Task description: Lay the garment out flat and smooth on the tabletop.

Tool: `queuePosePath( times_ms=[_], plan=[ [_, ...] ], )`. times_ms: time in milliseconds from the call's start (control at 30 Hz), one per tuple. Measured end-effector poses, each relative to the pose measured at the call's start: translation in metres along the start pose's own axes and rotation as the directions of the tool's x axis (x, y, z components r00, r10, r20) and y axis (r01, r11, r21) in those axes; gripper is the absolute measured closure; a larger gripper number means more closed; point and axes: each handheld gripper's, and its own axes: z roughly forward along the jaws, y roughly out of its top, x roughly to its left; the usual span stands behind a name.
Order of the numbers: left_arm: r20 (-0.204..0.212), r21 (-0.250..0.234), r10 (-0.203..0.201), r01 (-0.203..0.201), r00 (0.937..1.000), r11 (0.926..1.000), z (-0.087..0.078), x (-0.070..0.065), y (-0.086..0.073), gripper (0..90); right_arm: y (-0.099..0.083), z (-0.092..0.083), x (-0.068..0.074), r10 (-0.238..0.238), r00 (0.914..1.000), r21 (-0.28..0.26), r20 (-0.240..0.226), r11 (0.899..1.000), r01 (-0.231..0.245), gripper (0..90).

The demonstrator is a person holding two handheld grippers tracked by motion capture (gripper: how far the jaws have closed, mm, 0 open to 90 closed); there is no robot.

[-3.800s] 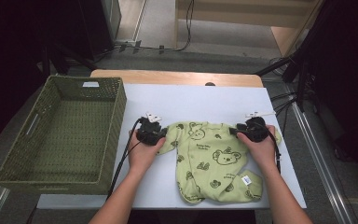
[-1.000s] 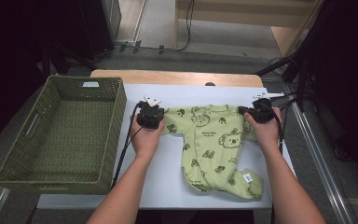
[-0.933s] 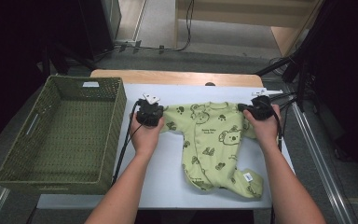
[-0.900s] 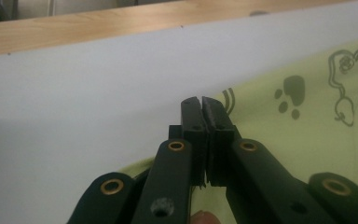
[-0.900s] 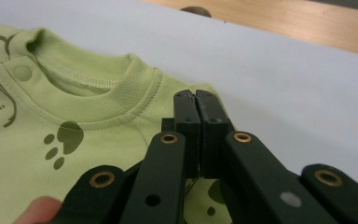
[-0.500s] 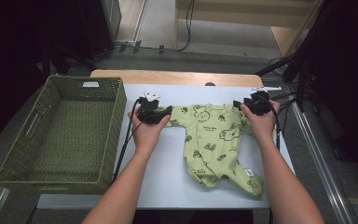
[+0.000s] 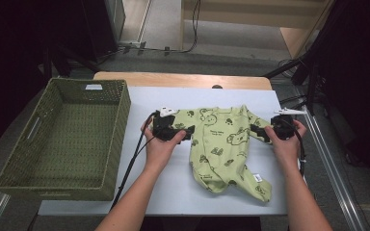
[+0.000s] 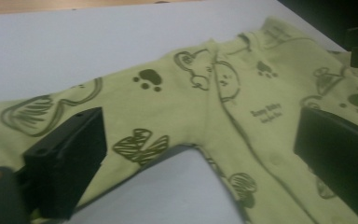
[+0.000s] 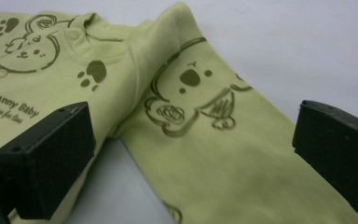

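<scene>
A light green baby onesie [image 7: 221, 144] printed with dark bears and paws lies spread on the white table [image 7: 173, 192], legs toward the person. My left gripper [image 7: 188, 132] is at its left sleeve. Its jaws have just been opening and stand wide, with the sleeve and underarm [image 8: 140, 98] lying loose between them. My right gripper [image 7: 256, 131] is at the right sleeve. Its jaws have likewise just been opening, and the sleeve [image 9: 200, 140] lies flat between them, not pressed. The left gripper [image 8: 200, 163] and right gripper [image 9: 191, 163] both show wide gaps.
A green woven basket [image 7: 62, 139] stands empty on the table's left part. A wooden strip [image 7: 183, 79] runs along the table's far edge. Black cables trail from both grippers toward the person. Dark stands [image 7: 313, 67] rise past the right edge.
Both grippers were shut on the onesie's sleeves and pulled it farther back and flat. Now both jaws are open, the sleeves rest on the table, and the hands have shifted slightly nearer the person.
</scene>
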Motion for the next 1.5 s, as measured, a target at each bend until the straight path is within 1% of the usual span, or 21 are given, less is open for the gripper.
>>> queuePosePath(
  times_ms=[167, 200, 300, 333, 367, 433, 467, 533, 567, 633, 700, 733, 800, 867, 933, 1033, 1133, 1233, 1367, 1433, 1500],
  plan=[
    [0.042, 0.008, 0.034, -0.034, 0.9985, 0.9994, -0.002, -0.011, -0.005, 0.0, -0.016, -0.025, -0.014, 0.026, 0.9989, -0.015, 0.038, 1.000, -0.025, 0.0],
    [0.056, 0.011, 0.034, -0.034, 0.9979, 0.9994, -0.002, -0.012, -0.007, 0.0, -0.018, -0.029, -0.017, 0.028, 0.9984, -0.017, 0.049, 0.999, -0.027, 0.0],
    [0.073, 0.025, 0.042, -0.044, 0.9964, 0.9987, -0.002, -0.016, -0.014, 0.0, -0.023, -0.041, -0.029, 0.067, 0.9957, -0.006, 0.064, 0.998, -0.067, 0.0],
    [0.076, 0.027, 0.040, -0.042, 0.9963, 0.9987, -0.003, -0.018, -0.017, 1.3, -0.025, -0.044, -0.033, 0.077, 0.9949, -0.007, 0.066, 0.997, -0.077, 0.0],
    [0.082, 0.029, 0.037, -0.039, 0.9960, 0.9988, -0.003, -0.019, -0.019, 3.4, -0.026, -0.045, -0.036, 0.084, 0.9943, 0.001, 0.066, 0.996, -0.084, 2.6],
    [0.088, 0.031, 0.025, -0.027, 0.9958, 0.9991, -0.003, -0.022, -0.024, 9.0, -0.028, -0.045, -0.038, 0.093, 0.9909, 0.015, 0.098, 0.995, -0.095, 10.1],
    [0.078, 0.038, 0.022, -0.025, 0.9967, 0.9990, -0.002, -0.025, -0.025, 14.7, -0.029, -0.044, -0.039, 0.099, 0.9897, 0.022, 0.104, 0.995, -0.101, 14.6],
    [0.077, 0.054, 0.033, -0.038, 0.9965, 0.9978, 0.001, -0.030, -0.029, 24.0, -0.031, -0.040, -0.039, 0.111, 0.9884, 0.044, 0.104, 0.992, -0.116, 18.5],
    [0.058, 0.075, 0.044, -0.048, 0.9973, 0.9960, 0.004, -0.032, -0.030, 31.5, -0.031, -0.037, -0.038, 0.108, 0.9882, 0.052, 0.109, 0.992, -0.114, 23.3],
    [0.057, 0.111, 0.050, -0.056, 0.9971, 0.9922, 0.010, -0.036, -0.035, 42.9, -0.031, -0.030, -0.036, 0.099, 0.9893, 0.075, 0.107, 0.991, -0.108, 31.8],
    [0.040, 0.139, 0.069, -0.073, 0.9968, 0.9875, 0.015, -0.039, -0.039, 54.6, -0.031, -0.024, -0.033, 0.078, 0.9884, 0.100, 0.130, 0.991, -0.091, 46.8],
    [0.044, 0.148, 0.071, -0.077, 0.9965, 0.9859, 0.017, -0.040, -0.041, 59.0, -0.030, -0.023, -0.033, 0.068, 0.9881, 0.108, 0.138, 0.991, -0.083, 56.5],
    [0.041, 0.163, 0.082, -0.088, 0.9958, 0.9827, 0.020, -0.042, -0.044, 66.9, -0.029, -0.023, -0.036, 0.070, 0.9904, 0.105, 0.119, 0.991, -0.083, 73.6],
    [0.039, 0.161, 0.091, -0.096, 0.9951, 0.9824, 0.021, -0.044, -0.046, 74.7, -0.026, -0.026, -0.038, 0.064, 0.9898, 0.092, 0.127, 0.993, -0.076, 79.8],
    [0.025, 0.167, 0.100, -0.103, 0.9946, 0.9805, 0.022, -0.045, -0.047, 81.7, -0.021, -0.031, -0.041, 0.056, 0.9886, 0.069, 0.140, 0.995, -0.066, 81.2],
    [0.024, 0.168, 0.092, -0.094, 0.9955, 0.9812, 0.022, -0.044, -0.047, 86.6, -0.013, -0.041, -0.047, 0.056, 0.9825, 0.021, 0.178, 0.998, -0.061, 81.4],
    [0.024, 0.169, 0.097, -0.100, 0.9950, 0.9805, 0.022, -0.044, -0.047, 87.9, -0.006, -0.050, -0.055, 0.065, 0.9747, -0.031, 0.214, 0.998, -0.060, 81.4],
    [0.026, 0.170, 0.096, -0.099, 0.9950, 0.9804, 0.023, -0.044, -0.047, 88.4, -0.002, -0.059, -0.065, 0.077, 0.9692, -0.092, 0.234, 0.994, -0.057, 81.0],
    [0.029, 0.173, 0.089, -0.093, 0.9956, 0.9806, 0.023, -0.043, -0.047, 88.8, 0.002, -0.067, -0.079, 0.101, 0.9604, -0.121, 0.260, 0.990, -0.072, 79.9],
    [0.031, 0.173, 0.088, -0.092, 0.9956, 0.9807, 0.023, -0.043, -0.047, 88.9, 0.002, -0.070, -0.084, 0.109, 0.9584, -0.126, 0.264, 0.989, -0.078, 74.1],
    [0.033, 0.170, 0.086, -0.090, 0.9958, 0.9813, 0.023, -0.043, -0.047, 88.9, 0.002, -0.072, -0.087, 0.123, 0.9558, -0.132, 0.267, 0.987, -0.090, 61.1]
  ],
)
